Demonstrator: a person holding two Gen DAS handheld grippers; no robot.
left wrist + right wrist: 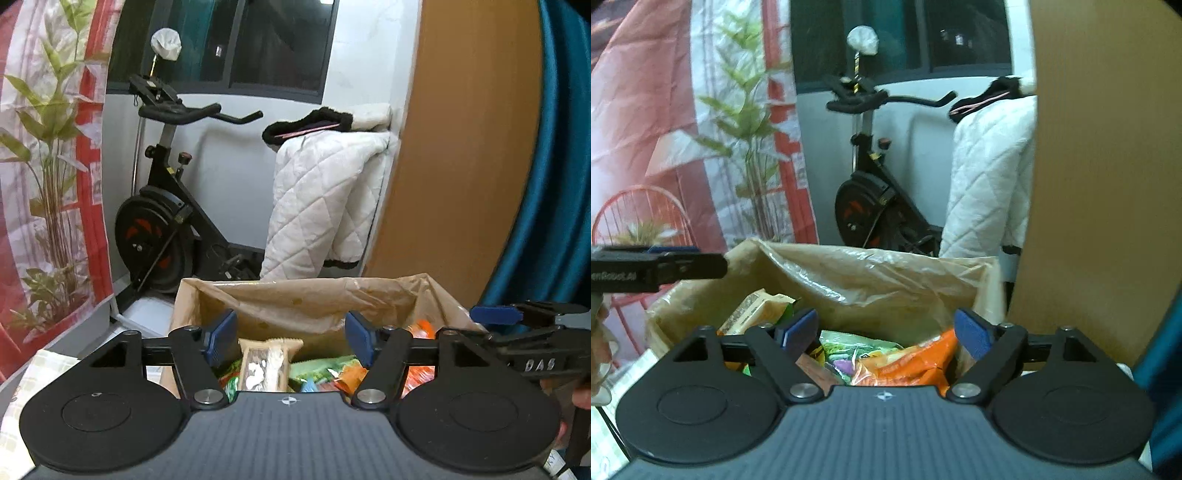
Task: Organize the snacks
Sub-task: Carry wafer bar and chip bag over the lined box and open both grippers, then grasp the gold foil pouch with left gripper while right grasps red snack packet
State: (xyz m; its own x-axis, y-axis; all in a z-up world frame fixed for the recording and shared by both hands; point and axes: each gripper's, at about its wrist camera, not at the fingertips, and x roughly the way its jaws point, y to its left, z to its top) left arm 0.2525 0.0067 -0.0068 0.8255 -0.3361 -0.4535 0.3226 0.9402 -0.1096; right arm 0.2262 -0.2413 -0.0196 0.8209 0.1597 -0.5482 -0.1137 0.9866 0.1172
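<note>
A cardboard box (188,310) lined with a clear plastic bag (871,280) holds several snack packets. A beige wafer packet (267,365) stands upright in it, with green (314,369) and orange (421,373) packets beside it. My left gripper (291,336) is open and empty just above the wafer packet. My right gripper (886,334) is open and empty above a green packet (857,347) and an orange packet (916,362). The beige packet (753,310) leans at the box's left side. The right gripper also shows in the left wrist view (495,314).
An exercise bike (166,221) and a white quilted coat (325,199) stand behind the box. A wooden panel (465,147) and a blue curtain (554,184) are at the right. A red wire chair (646,214) and a plant-print banner (48,166) are at the left.
</note>
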